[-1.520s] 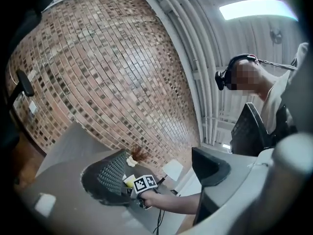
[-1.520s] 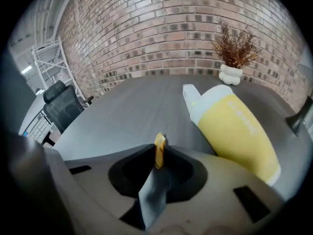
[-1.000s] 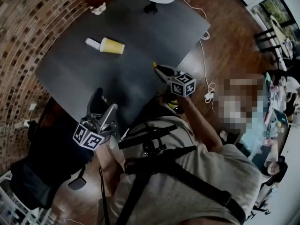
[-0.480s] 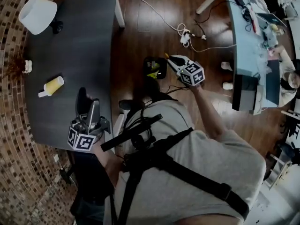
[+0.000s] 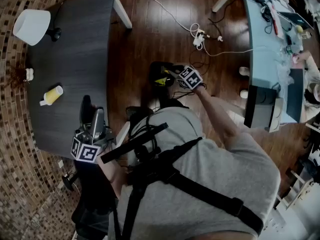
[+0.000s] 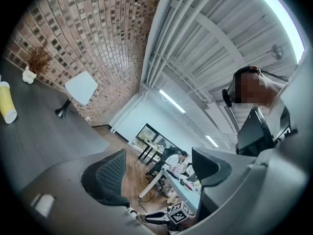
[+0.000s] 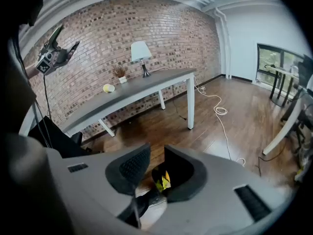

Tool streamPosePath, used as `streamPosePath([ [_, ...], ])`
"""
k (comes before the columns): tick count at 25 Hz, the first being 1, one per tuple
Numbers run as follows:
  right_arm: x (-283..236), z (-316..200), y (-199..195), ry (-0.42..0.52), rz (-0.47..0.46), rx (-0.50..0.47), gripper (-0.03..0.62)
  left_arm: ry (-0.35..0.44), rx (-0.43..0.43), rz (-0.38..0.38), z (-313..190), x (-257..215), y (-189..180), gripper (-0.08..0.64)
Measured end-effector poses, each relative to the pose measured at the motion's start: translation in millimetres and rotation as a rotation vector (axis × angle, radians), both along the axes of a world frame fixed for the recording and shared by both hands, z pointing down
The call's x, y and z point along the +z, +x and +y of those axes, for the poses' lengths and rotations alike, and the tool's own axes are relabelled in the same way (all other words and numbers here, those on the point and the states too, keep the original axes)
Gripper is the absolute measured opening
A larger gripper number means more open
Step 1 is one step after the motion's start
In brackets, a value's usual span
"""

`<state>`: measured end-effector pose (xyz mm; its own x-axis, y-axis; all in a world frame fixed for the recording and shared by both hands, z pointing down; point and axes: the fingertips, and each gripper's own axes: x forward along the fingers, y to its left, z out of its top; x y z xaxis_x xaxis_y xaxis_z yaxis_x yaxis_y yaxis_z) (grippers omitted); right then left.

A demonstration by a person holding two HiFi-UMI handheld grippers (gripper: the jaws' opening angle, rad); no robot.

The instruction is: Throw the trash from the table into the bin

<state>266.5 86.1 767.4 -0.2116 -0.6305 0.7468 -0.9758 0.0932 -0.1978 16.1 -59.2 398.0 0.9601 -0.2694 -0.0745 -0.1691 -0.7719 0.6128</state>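
Note:
A black bin (image 5: 159, 70) stands on the wood floor beside the dark table (image 5: 75, 44). My right gripper (image 5: 174, 74) tilts down over the bin's mouth. Its jaws have just been opening and stand slightly apart with nothing pressed between the pads. Through their gap a yellow wrapper (image 7: 163, 181) lies inside the bin, and it shows from above too as a yellow wrapper (image 5: 163, 80). A yellow cup (image 5: 51, 95) lies on its side on the table. Near the table's edge, my left gripper (image 5: 90, 118) points level and is open and empty.
A white lamp (image 5: 31, 25) and a small dried plant (image 5: 23, 74) stand at the table's far side. White cables (image 5: 200, 34) trail over the floor. A light desk (image 5: 265, 49) with a seated person runs along the right. A black chair (image 5: 95, 204) is behind my left hand.
My right gripper has swung off the table and sunk down over the bin. The yellow scrap seen at its jaw tips earlier is gone from them. My left gripper has drawn back to the table's edge.

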Motion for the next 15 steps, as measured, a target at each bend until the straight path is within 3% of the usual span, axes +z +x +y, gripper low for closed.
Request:
streamPosePath([
  [4, -13.4, -8.4, 7.5, 0.032, -0.018, 0.033, 0.106, 0.011, 0.061, -0.010, 10.8, -0.4, 32.0, 0.407],
  [12, -99.5, -12.7, 13.8, 0.271, -0.107, 0.124, 0.104, 0.003, 0.178, 0.010, 32.0, 2.7, 72.1, 0.408],
  [15, -124.6, -19.3, 22.6, 0.345, -0.075, 0.122, 0.101, 0.004, 0.203, 0.025, 31.2, 12.2, 80.5, 0.408],
])
